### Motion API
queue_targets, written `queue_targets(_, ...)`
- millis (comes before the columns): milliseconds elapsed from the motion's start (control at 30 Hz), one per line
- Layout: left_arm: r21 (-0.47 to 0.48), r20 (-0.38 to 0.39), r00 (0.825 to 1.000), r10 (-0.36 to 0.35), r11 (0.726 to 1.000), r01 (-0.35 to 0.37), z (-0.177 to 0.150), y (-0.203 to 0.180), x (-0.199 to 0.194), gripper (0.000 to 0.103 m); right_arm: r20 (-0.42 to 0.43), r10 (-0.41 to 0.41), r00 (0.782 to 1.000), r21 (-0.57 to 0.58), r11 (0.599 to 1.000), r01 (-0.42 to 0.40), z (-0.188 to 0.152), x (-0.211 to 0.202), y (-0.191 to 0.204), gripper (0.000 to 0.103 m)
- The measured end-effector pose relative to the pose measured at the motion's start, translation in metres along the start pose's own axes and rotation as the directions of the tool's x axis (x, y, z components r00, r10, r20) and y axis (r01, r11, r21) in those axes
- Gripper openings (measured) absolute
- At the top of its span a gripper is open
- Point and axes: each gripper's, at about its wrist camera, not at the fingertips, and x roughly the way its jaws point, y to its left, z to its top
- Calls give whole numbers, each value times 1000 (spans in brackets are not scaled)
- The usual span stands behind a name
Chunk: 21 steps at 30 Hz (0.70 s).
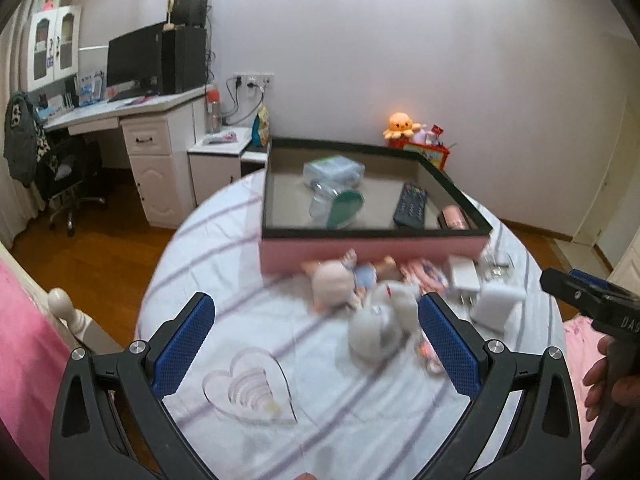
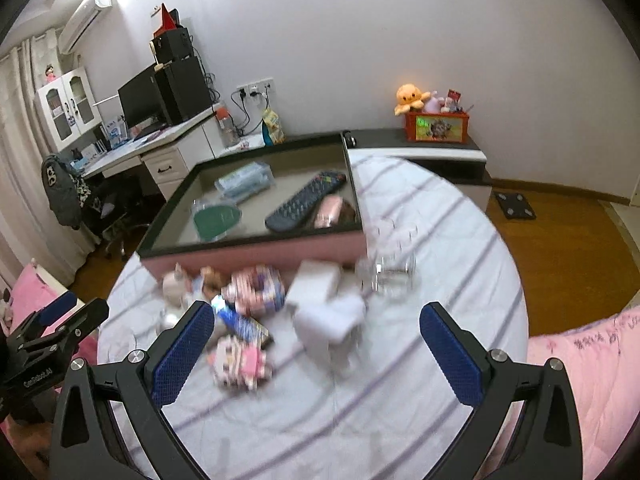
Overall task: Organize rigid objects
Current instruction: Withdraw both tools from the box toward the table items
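Note:
A pink box with a black rim [image 1: 372,249] [image 2: 256,254] stands on a round striped table. Inside lie a dark remote [image 1: 411,204] [image 2: 306,199], a clear plastic pack [image 1: 333,170] [image 2: 244,180], a green-lidded item [image 1: 344,207] [image 2: 216,218] and a pink cylinder [image 1: 454,217] [image 2: 330,206]. In front lie small dolls [image 1: 340,280] [image 2: 256,288], white blocks [image 1: 496,304] [image 2: 320,304], a clear glass piece [image 2: 386,270] and a clear heart-shaped dish [image 1: 250,384]. My left gripper [image 1: 316,344] is open above the table. My right gripper [image 2: 318,348] is open above the toys.
A white desk [image 1: 120,116] with a monitor, an office chair [image 1: 68,176], a low cabinet with a red toy box [image 2: 436,128] and an orange plush [image 2: 410,96] stand along the wall. Pink bedding [image 2: 592,368] lies at the right. Wooden floor surrounds the table.

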Motion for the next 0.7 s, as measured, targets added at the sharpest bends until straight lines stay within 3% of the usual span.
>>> queue_targets(433,31,-18,1000,-25,999,25,-18,-19,-9,103,-39,-24,999,22,999,25,-25,-1,-8,103)
queue_targets(700,32,-69,997,-29,999,32,-22,-24,11,103,-68,-27,997,15,999,28,-29,12,-8,103)
